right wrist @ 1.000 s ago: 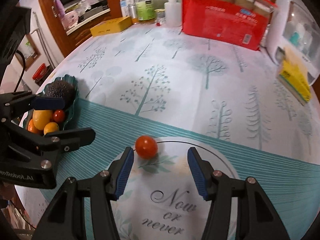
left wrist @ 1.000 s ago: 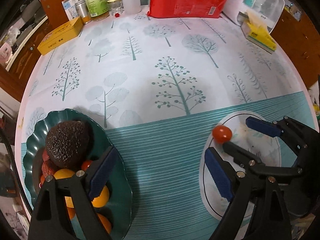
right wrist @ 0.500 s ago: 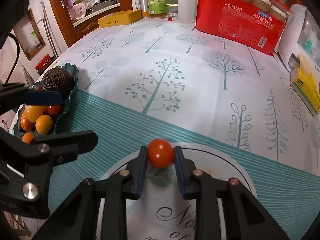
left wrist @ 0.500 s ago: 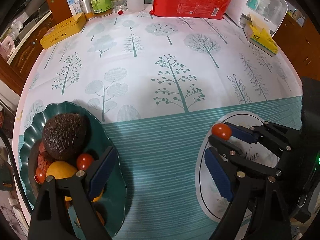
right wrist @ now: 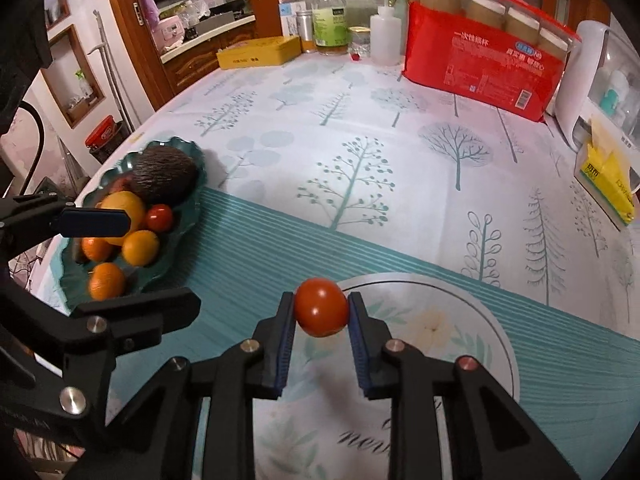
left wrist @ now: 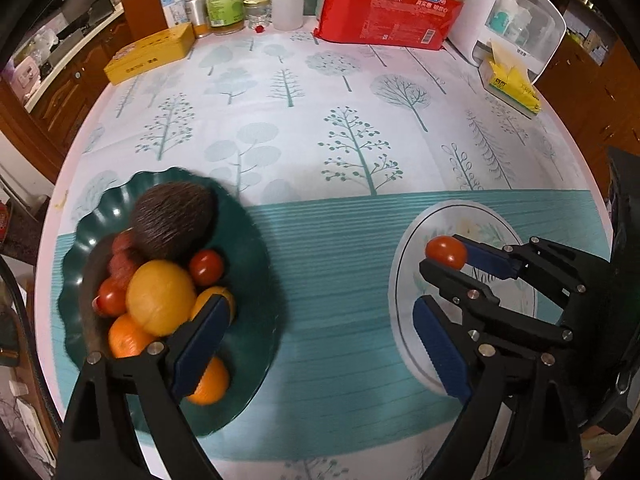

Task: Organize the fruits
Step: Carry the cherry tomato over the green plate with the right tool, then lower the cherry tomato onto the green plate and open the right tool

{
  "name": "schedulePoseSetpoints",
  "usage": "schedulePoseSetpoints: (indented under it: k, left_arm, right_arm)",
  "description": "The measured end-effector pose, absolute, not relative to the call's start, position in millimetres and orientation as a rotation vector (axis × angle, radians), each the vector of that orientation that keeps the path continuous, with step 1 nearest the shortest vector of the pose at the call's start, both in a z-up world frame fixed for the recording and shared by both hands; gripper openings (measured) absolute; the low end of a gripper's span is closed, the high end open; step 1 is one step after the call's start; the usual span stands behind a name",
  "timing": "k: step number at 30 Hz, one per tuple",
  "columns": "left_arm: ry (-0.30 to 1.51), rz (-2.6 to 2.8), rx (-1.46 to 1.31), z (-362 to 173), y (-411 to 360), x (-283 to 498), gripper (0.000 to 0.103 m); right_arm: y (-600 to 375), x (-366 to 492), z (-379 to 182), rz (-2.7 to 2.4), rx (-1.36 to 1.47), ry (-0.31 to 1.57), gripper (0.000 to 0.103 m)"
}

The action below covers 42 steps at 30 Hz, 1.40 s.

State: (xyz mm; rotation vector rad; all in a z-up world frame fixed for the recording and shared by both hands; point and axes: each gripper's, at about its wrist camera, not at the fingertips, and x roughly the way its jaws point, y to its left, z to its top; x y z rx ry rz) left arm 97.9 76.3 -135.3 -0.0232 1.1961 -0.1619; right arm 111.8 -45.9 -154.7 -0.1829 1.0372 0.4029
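Observation:
My right gripper (right wrist: 321,312) is shut on a small red tomato (right wrist: 321,307) and holds it over the left rim of a white round plate (right wrist: 472,320); the tomato also shows in the left wrist view (left wrist: 446,251). A dark green wavy plate (left wrist: 256,264) at the left holds an avocado (left wrist: 172,220), oranges, a yellow citrus (left wrist: 160,298) and small tomatoes. It also shows in the right wrist view (right wrist: 192,196). My left gripper (left wrist: 320,344) is open and empty, its left finger over the green plate, its right finger over the white plate (left wrist: 408,264).
At the table's far edge stand a red pack of paper cups (left wrist: 388,20), bottles and jars (left wrist: 224,0), a yellow box (left wrist: 150,52), a white appliance (left wrist: 516,20) and a yellow tissue pack (left wrist: 512,84). The tablecloth has a tree print and a teal striped band.
My right gripper closed on the tomato and lifted it slightly off the white plate. The left gripper drew back and up, so more of the green plate shows.

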Motion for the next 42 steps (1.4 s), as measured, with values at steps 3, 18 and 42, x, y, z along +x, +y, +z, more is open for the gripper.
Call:
schedulePoseSetpoints:
  k: [3, 18, 42]
  left_arm:
    - [1.193, -0.176, -0.008, -119.7, 85.7, 87.2, 0.092]
    - [0.991, -0.186, -0.026, -24.8, 182.4, 45.2, 0.099]
    - [1.107, -0.063, -0.061, -129.4, 300.1, 63.5, 0.102]
  right_arm:
    - [-39.7, 101.1, -144.3, 0.391, -0.162, 1.036, 0.026]
    - [24.7, 56.9, -35.3, 0.31, -0.137, 0.854, 0.026]
    - [137.5, 71.1, -122.6, 0.38, -0.122, 1.066, 0.026]
